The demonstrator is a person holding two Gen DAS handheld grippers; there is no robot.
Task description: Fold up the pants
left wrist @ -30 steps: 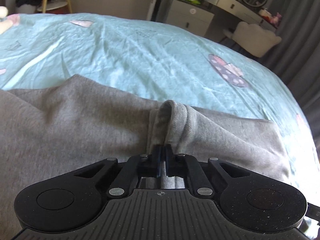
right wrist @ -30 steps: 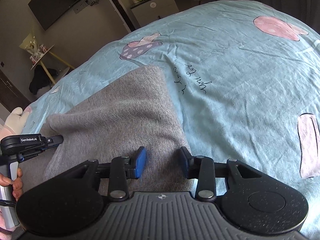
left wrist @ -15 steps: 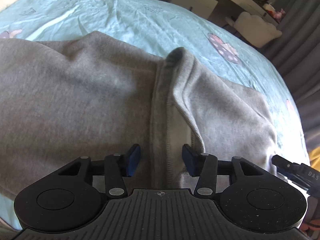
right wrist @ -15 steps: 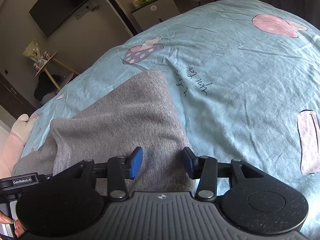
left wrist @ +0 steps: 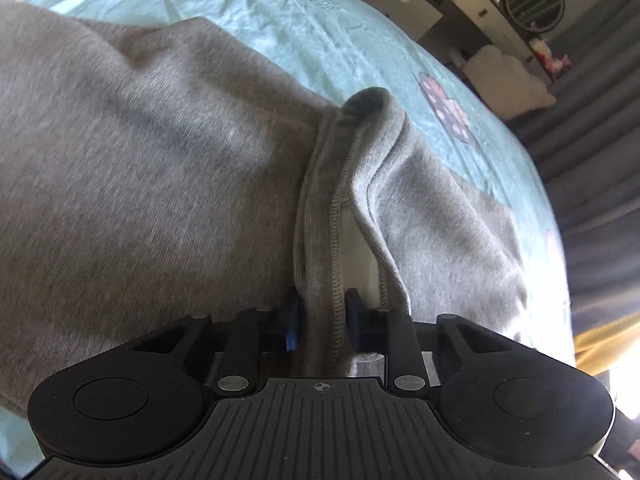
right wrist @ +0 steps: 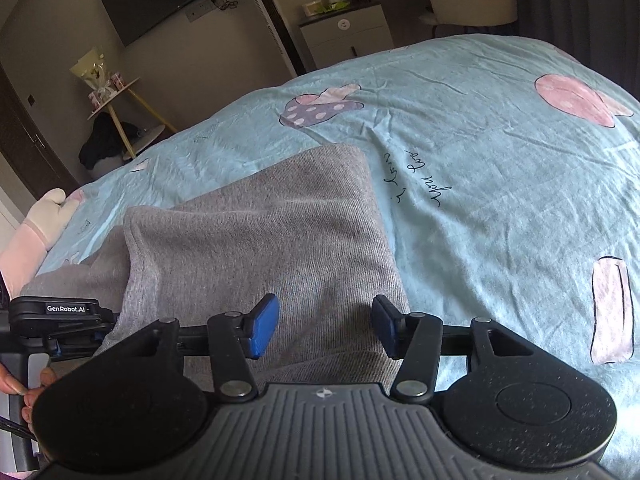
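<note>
On the teal bedspread [right wrist: 500, 168], grey pants [right wrist: 256, 240] lying part-folded; left gripper [left wrist: 320, 314] just closing onto stitched hem [left wrist: 334, 216], pads pressing it; right gripper [right wrist: 325, 326] just opening, empty above cloth. Judged: regrasping; next, lift and carry over

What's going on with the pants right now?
A person is folding grey pants on a bed with two handheld grippers. The left gripper has just been closing, and its pads now pinch a stitched hem. The right gripper, jaws just opening, hovers over the fabric with nothing gripped.
</note>
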